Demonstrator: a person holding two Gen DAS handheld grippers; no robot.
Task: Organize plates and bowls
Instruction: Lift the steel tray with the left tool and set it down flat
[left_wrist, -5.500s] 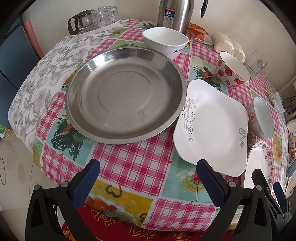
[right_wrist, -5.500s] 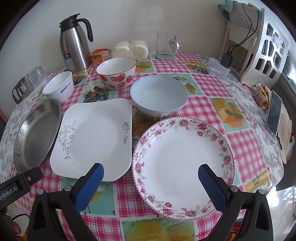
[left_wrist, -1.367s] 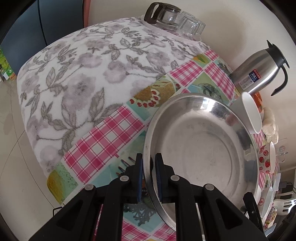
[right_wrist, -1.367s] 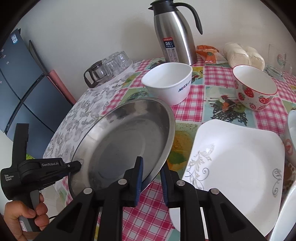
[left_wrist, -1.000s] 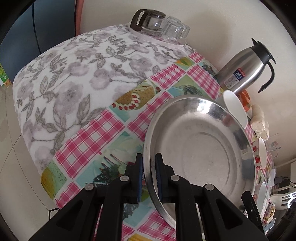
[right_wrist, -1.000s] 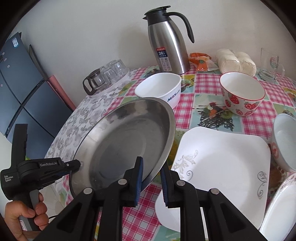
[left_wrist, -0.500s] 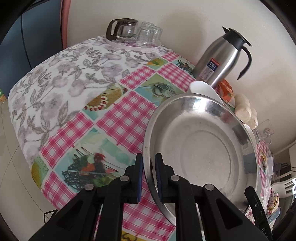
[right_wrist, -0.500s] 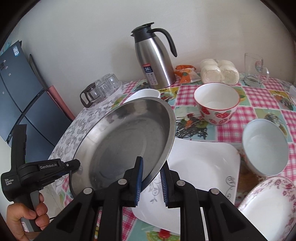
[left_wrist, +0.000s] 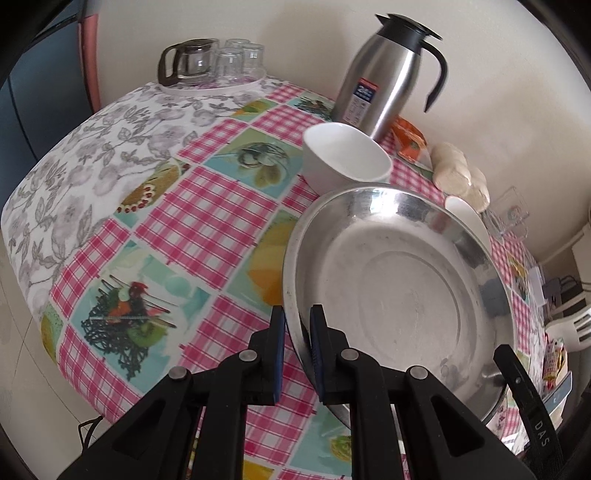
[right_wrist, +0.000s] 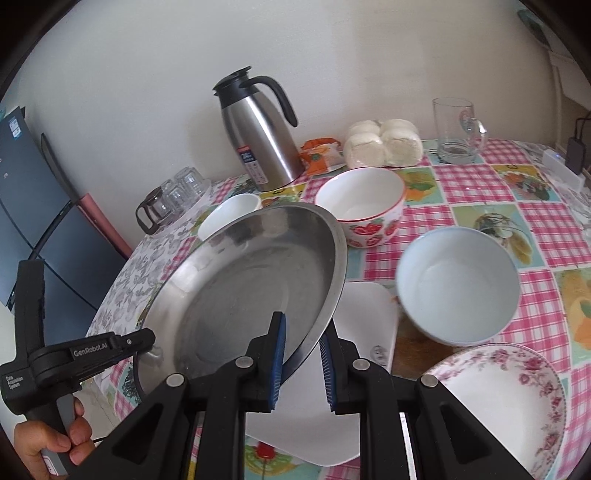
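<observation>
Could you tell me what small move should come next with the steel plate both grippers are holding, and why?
Probably lower the steel plate onto the square white plate: both the left gripper and right gripper clamp its rim, and it hangs tilted above that plate.

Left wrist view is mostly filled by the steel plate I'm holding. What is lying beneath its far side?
Observer: A white square plate lies on the table there. The steel plate is tilted above it.
Operator: Is the other gripper on the steel plate too?
Observer: Yes. The right gripper has its jaws closed on the rim, across from the left gripper.
Operator: Anything close to the square plate?
Observer: A light blue bowl sits by its far right corner, and a floral plate lies to its right.
</observation>
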